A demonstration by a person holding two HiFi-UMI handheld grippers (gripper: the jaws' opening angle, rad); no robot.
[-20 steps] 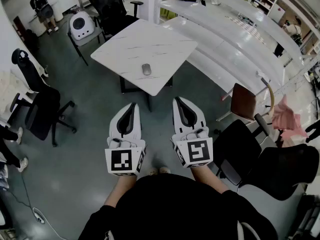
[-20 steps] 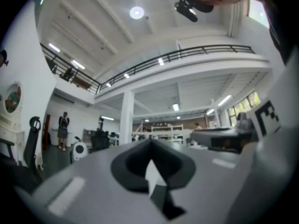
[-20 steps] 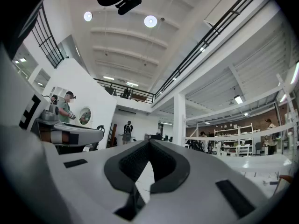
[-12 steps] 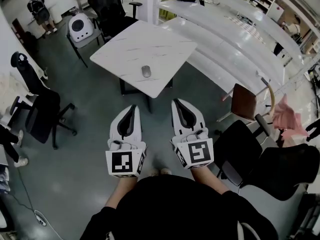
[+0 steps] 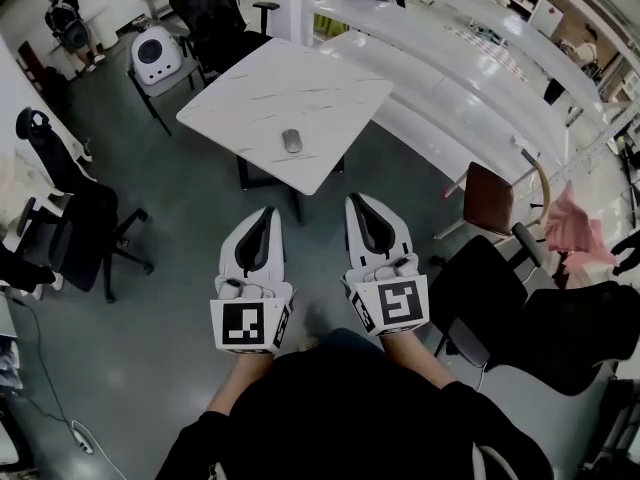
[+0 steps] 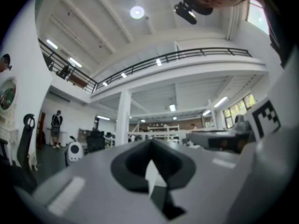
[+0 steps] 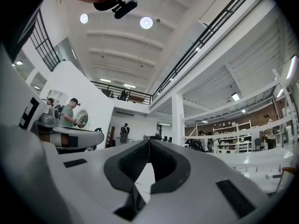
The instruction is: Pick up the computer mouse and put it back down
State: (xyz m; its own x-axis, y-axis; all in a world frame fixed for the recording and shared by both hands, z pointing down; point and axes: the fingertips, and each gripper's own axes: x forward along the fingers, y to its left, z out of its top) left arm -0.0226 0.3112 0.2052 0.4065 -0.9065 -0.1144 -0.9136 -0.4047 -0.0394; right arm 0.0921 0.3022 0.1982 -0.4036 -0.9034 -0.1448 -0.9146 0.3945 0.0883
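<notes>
A grey computer mouse lies near the front edge of a white marble-topped table in the head view. Both grippers hang side by side over the floor, short of the table and apart from the mouse. My left gripper has its jaws closed tip to tip with nothing between them; its own view shows the same closed tips. My right gripper is shut and empty too, its tips meeting. The mouse is hidden in both gripper views.
Black office chairs stand at the left, behind the table and at the right. A brown chair sits right of the table. A white round device stands at the back left. Long white shelves run along the right.
The scene has slid slightly in the head view as the head shifted; a knee now shows between the arms. The grippers hold the same pose and the mouse lies unmoved.
</notes>
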